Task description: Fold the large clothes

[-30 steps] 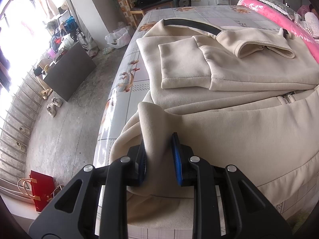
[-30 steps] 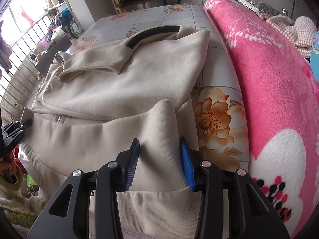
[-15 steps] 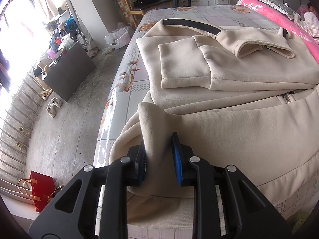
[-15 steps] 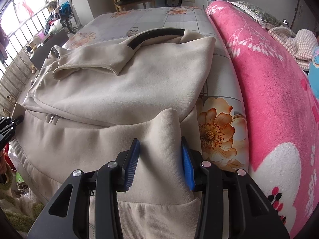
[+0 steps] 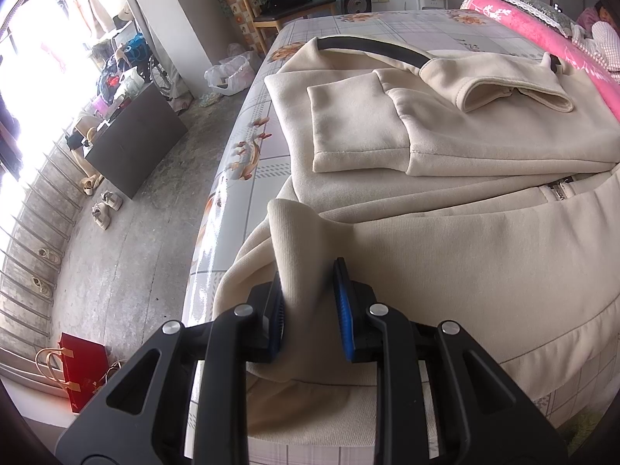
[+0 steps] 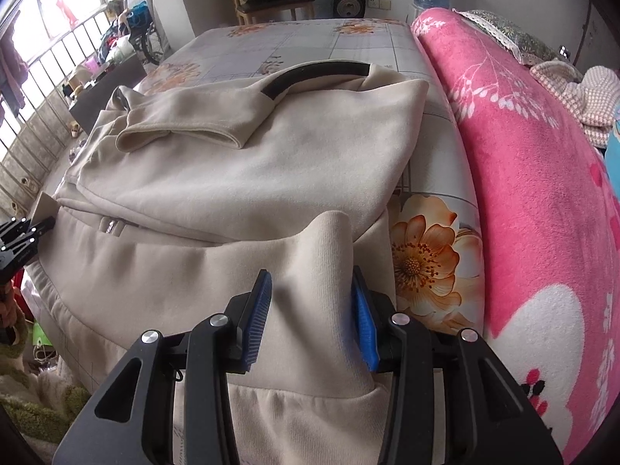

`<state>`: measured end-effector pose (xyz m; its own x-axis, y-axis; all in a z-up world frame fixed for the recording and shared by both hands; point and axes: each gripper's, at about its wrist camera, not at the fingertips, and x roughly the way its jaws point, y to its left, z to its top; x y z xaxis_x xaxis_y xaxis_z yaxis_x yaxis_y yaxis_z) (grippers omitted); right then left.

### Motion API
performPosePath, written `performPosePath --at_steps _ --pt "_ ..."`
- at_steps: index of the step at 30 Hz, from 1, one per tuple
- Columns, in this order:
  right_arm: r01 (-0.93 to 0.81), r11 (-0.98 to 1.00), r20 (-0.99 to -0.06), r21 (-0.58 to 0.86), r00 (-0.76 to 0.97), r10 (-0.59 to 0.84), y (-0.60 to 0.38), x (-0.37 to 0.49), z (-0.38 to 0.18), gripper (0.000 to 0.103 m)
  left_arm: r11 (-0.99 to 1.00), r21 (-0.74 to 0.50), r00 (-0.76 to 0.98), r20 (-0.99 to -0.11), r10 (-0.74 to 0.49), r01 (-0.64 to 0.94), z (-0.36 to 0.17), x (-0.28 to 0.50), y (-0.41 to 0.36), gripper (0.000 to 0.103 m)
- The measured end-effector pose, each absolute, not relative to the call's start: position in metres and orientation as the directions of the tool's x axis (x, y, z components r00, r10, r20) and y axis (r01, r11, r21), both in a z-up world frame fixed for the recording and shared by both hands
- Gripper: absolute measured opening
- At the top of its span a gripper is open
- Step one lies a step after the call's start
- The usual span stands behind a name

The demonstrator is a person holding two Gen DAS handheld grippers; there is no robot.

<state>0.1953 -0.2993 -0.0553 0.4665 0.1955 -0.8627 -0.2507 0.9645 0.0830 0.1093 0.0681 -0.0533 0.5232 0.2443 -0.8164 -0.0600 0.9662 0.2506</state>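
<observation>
A large cream zip jacket [image 5: 445, 232] lies on the bed with both sleeves folded across its chest and a black collar band at the far end. It also shows in the right wrist view [image 6: 240, 178]. My left gripper [image 5: 310, 294] is shut on the jacket's lower left hem corner, which stands up between the blue pads. My right gripper [image 6: 312, 302] is shut on the lower right hem corner, lifted in a fold. The left gripper also shows at the left edge of the right wrist view [image 6: 23, 236].
The bed sheet [image 6: 430, 255] has a floral print. A pink blanket [image 6: 542, 201] runs along the bed's right side. The bed's left edge [image 5: 217, 209] drops to a concrete floor with shoes, a dark cabinet [image 5: 131, 147] and a red bag [image 5: 83, 368].
The right gripper has moved forward and up a little with the hem corner, raising the fold. The left gripper holds still with its corner.
</observation>
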Motion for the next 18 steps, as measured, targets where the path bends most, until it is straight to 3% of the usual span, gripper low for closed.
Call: performPosePath --at_steps 5,13,18 --pt "-0.256 0.964 -0.87 0.079 0.455 0.192 -0.297 0.197 -0.059 0.04 0.967 0.248 0.523 -0.817 0.243 -0.062 -0.053 0.109 0.068 0.022" --pt "-0.298 0.949 -0.879 -0.098 0.473 0.058 -0.28 0.18 -0.061 0.037 0.965 0.254 0.521 -0.817 0.247 -0.06 -0.053 0.108 0.068 0.022" --pt "-0.302 0.943 -0.876 -0.138 0.482 0.026 -0.276 0.181 -0.06 0.035 0.965 0.254 0.52 -0.817 0.247 -0.061 -0.053 0.108 0.067 0.022"
